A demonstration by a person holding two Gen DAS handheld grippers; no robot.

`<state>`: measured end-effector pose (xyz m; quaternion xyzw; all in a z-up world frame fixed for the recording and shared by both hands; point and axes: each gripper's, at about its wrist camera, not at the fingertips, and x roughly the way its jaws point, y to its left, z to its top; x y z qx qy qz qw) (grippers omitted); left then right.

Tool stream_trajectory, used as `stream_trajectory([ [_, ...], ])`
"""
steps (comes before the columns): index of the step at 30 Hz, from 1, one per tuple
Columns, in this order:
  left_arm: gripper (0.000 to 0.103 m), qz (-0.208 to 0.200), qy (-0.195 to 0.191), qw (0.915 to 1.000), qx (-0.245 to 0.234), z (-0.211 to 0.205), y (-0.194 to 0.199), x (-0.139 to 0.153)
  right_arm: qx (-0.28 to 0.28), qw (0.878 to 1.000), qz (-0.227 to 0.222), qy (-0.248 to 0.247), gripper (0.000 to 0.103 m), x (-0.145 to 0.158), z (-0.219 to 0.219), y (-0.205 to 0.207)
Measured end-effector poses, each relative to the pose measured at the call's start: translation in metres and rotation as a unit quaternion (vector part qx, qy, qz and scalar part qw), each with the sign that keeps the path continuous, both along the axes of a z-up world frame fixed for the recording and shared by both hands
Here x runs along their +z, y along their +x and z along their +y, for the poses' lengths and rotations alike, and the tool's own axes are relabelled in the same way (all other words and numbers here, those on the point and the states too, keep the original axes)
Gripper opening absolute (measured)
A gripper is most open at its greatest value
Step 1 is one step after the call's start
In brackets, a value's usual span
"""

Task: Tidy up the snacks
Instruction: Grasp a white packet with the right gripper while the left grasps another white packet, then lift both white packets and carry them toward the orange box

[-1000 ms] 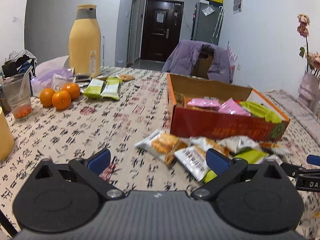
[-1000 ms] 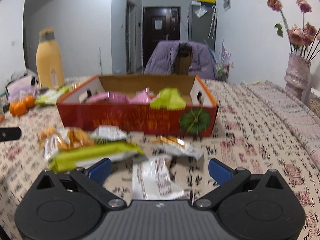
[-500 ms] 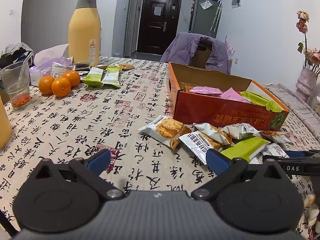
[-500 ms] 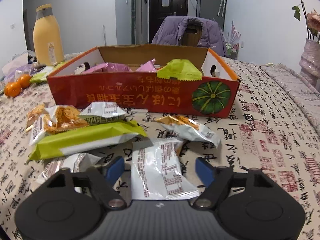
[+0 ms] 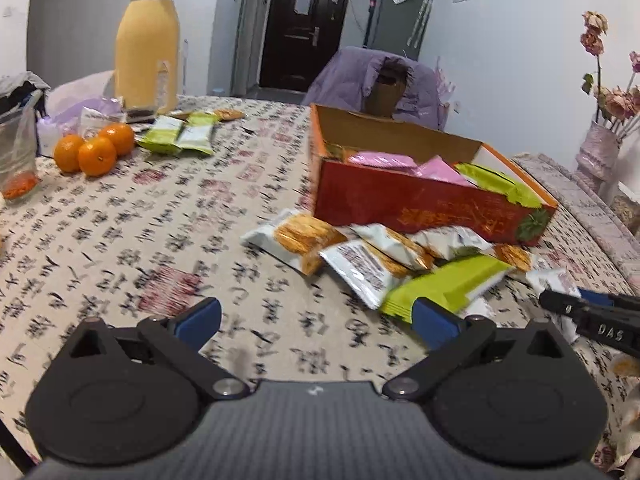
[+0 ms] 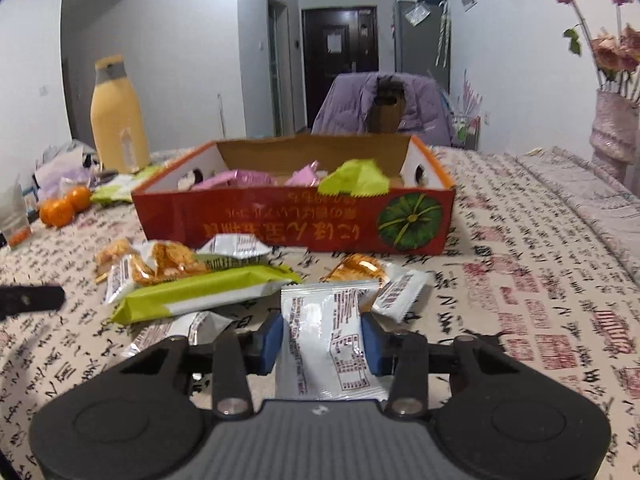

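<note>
right hand-held gripper (image 6: 322, 342): we see its jaws closing on the white snack packet (image 6: 330, 340), blue pads pressing both side edges; grip looks made.
left hand-held gripper (image 5: 316, 320): jaws wide apart, nothing between them, hovering over the table (image 5: 160, 232) in front of the box.
packet place: in front of the red cardboard box (image 6: 296, 220), nearest of the loose pile.
step tip: we judge the wrapper is thin and slippery, so finish the squeeze before lifting, then clear the box's front wall.
in the way: green bar (image 6: 204, 292) and orange-print packets (image 6: 160, 264) lie just left of the held packet; box already holds pink packets (image 6: 240, 178) and a green one.
around: oranges (image 5: 94, 148) and yellow flask (image 5: 146, 40) far left of box; flower vase (image 6: 612, 132) to its right.
</note>
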<state>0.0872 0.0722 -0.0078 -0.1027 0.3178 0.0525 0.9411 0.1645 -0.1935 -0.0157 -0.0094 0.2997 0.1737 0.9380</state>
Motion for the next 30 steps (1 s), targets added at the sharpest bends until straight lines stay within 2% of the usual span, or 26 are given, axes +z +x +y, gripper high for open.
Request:
stream_trajectory([
  [4,0.103,0.017,-0.003,0.9996,-0.021,-0.019,0.005,-0.006,-0.012,1.000,-0.014,0.013,0.041,0.006,-0.014,-0.009],
  [11,0.103,0.046,-0.006,0.9971,-0.061,-0.061,0.015,-0.017,-0.020,0.999,-0.039,0.002,0.041,0.004,-0.026,-0.026],
  [17,0.103,0.045,0.010,0.9980,-0.043,-0.089,0.028,-0.014,-0.023,0.998,-0.054,0.012,0.041,0.000,-0.040,-0.032],
  [23,0.102,0.057,0.044,0.9974,-0.011,-0.114,0.048,-0.019,-0.024,0.998,-0.057,0.029,0.041,-0.004,-0.056,-0.035],
  [30,0.085,0.067,0.060,0.9957,0.021,-0.126,0.064,-0.025,-0.036,0.996,-0.060,0.061,0.041,-0.011,-0.083,-0.041],
])
